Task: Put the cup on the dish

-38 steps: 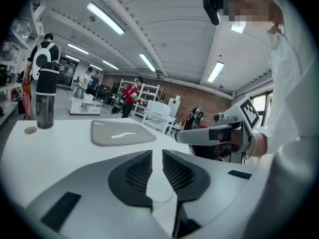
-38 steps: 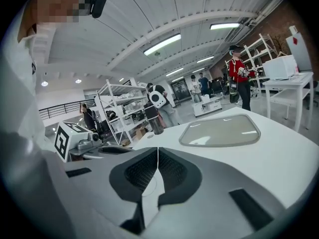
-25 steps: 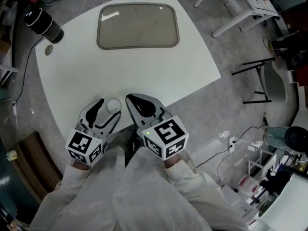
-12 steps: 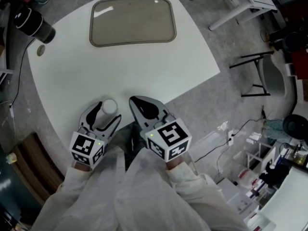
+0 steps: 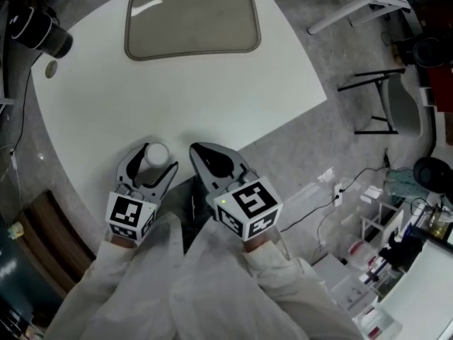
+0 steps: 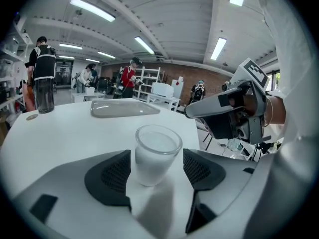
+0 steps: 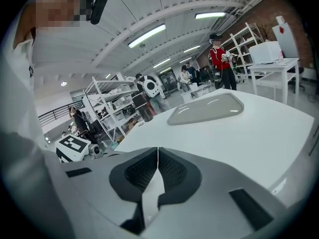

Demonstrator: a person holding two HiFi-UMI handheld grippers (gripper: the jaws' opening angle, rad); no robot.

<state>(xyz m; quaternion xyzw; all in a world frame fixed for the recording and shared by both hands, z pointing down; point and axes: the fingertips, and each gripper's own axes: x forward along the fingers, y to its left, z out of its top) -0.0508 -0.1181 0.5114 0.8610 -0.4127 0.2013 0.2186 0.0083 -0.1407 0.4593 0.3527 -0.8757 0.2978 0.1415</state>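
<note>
A small frosted cup [image 5: 156, 152] [image 6: 155, 151] stands upright on the white table near its front edge. My left gripper [image 5: 160, 156] [image 6: 157, 162] is open around it, with a pad on each side and a thin gap at both. The dish [image 5: 191, 20] [image 6: 124, 108] [image 7: 207, 108] is a shallow grey-brown tray with rounded corners. It lies far across the table and holds nothing. My right gripper [image 5: 193, 147] [image 7: 158, 151] is shut, pads together on nothing, just right of the left one at the table's front edge.
A dark tumbler [image 5: 35, 30] [image 6: 44, 93] stands at the table's far left with a small round disc [image 5: 50, 68] beside it. The white table [image 5: 233, 98] falls away to grey floor on the right, where a chair [image 5: 396, 119] and cables sit. People stand in the background.
The left gripper's fingers have spread slightly, and the cup now sits deeper between them. The right gripper has stayed shut in the same place.
</note>
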